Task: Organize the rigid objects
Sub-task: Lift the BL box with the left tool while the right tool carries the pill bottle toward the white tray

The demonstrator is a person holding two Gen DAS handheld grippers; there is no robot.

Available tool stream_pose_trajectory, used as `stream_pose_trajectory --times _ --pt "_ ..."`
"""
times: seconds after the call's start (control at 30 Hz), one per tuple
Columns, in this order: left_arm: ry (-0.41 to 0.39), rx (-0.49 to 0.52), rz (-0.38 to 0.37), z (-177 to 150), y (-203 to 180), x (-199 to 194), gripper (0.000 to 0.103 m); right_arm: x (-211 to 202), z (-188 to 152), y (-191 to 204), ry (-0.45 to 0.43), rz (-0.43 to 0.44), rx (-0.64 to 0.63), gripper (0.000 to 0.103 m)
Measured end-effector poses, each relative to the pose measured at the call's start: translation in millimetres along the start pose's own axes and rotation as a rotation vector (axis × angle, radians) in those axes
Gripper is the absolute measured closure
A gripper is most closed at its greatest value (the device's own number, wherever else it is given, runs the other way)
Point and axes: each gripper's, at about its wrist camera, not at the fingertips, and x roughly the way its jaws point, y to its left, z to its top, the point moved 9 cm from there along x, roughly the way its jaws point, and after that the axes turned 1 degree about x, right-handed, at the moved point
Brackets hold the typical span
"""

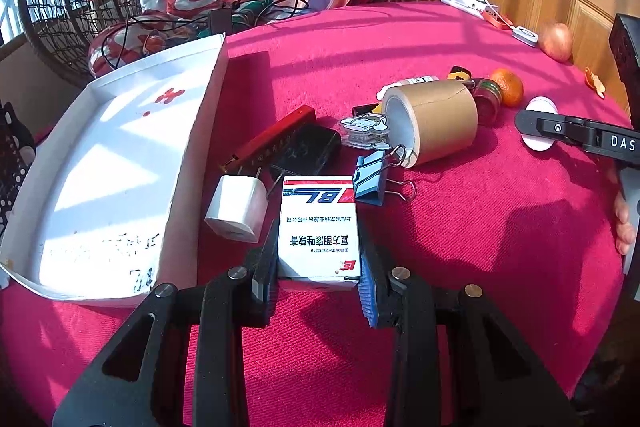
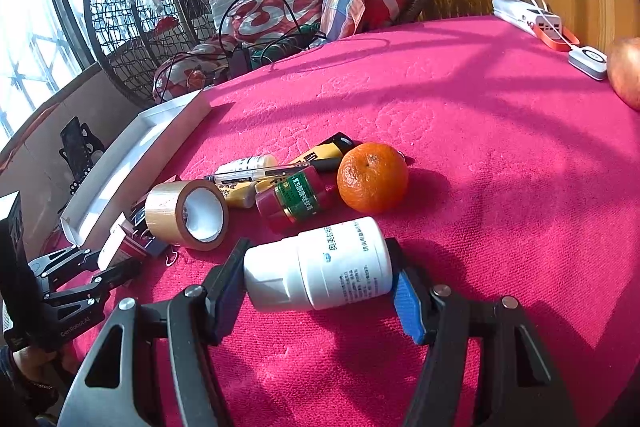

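Observation:
In the left wrist view my left gripper (image 1: 319,259) is shut on a white ointment box (image 1: 318,227) with a red and blue stripe, low over the pink tablecloth. Just left of it lie a white charger plug (image 1: 238,213) and the white cardboard tray (image 1: 100,187). My right gripper (image 2: 316,285) is shut on a white pill bottle (image 2: 320,267) lying sideways, one pad on its cap and one on its base. That bottle's round end (image 1: 540,107) shows behind the right gripper's finger. From the right wrist view the left gripper (image 2: 104,273) and its box (image 2: 118,243) sit beside the tray (image 2: 120,163).
A brown tape roll (image 1: 432,123), a blue binder clip (image 1: 372,181), a red flat case (image 1: 272,139) and a black block (image 1: 310,151) crowd the cloth's middle. A tangerine (image 2: 372,177), a red-green jar (image 2: 296,199) and tubes lie behind the bottle. An apple (image 1: 556,41) sits at the far edge.

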Motion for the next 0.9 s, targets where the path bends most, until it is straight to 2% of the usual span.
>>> stream_pose_trajectory --times 0.47,0.63,0.77,0.9 --pt "-0.008 -0.025 -0.026 0.0 1.8 -2.2 0.071 -1.5 -0.7 -0.6 -0.005 -0.003 0.005 0.039" --pt "-0.030 -0.044 -0.064 2.1 1.9 -6.4 0.071 -2.9 -0.7 -3.8 -0.014 -0.012 0.021 0.039" --pt "-0.099 -0.062 -0.093 8.5 2.6 -20.0 0.071 -3.4 -0.3 -4.4 -0.017 -0.041 0.020 0.039" --pt "-0.206 -0.063 -0.067 25.5 14.5 -45.6 0.071 -4.4 0.1 -6.4 -0.023 -0.061 0.025 0.039"
